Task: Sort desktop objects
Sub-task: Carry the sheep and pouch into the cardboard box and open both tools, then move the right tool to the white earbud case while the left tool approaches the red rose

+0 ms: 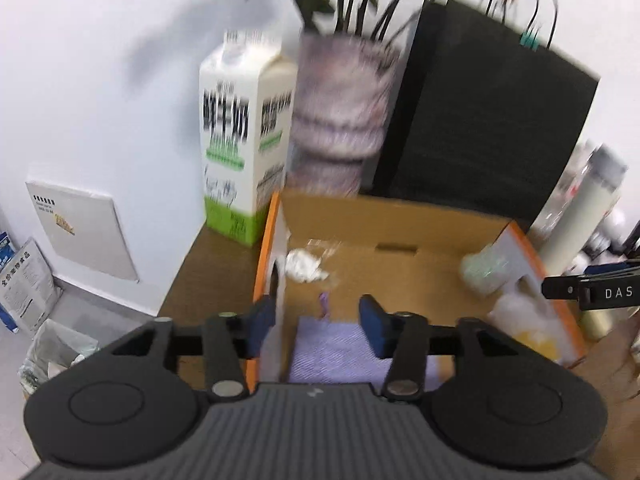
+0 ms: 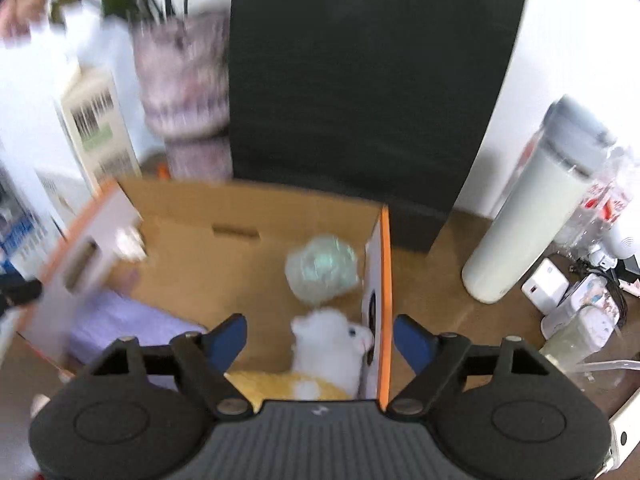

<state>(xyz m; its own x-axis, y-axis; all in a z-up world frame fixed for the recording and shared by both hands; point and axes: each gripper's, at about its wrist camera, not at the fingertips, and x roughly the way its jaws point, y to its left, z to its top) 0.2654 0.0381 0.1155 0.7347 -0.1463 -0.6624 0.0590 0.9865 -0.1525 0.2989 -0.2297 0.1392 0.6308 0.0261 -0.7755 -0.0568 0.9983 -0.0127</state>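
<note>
L gripper [image 1: 318, 326] fingers apart, straddling cardboard box [image 1: 400, 224] left wall; R gripper [image 2: 320, 340] fingers wide, straddling right wall, w/ plush toy [image 2: 328, 336] between.

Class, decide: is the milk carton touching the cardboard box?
Cannot tell. In the left wrist view the milk carton stands just beyond the cardboard box, but blur hides any gap.

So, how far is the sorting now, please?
Done, it seems: the cardboard box already holds a purple cloth, a crumpled white wad, a pale green ball and a white plush toy. In hand: nothing; the left gripper and right gripper are open, astride the box's side walls. Left: perhaps the small white devices beside the box.
</note>
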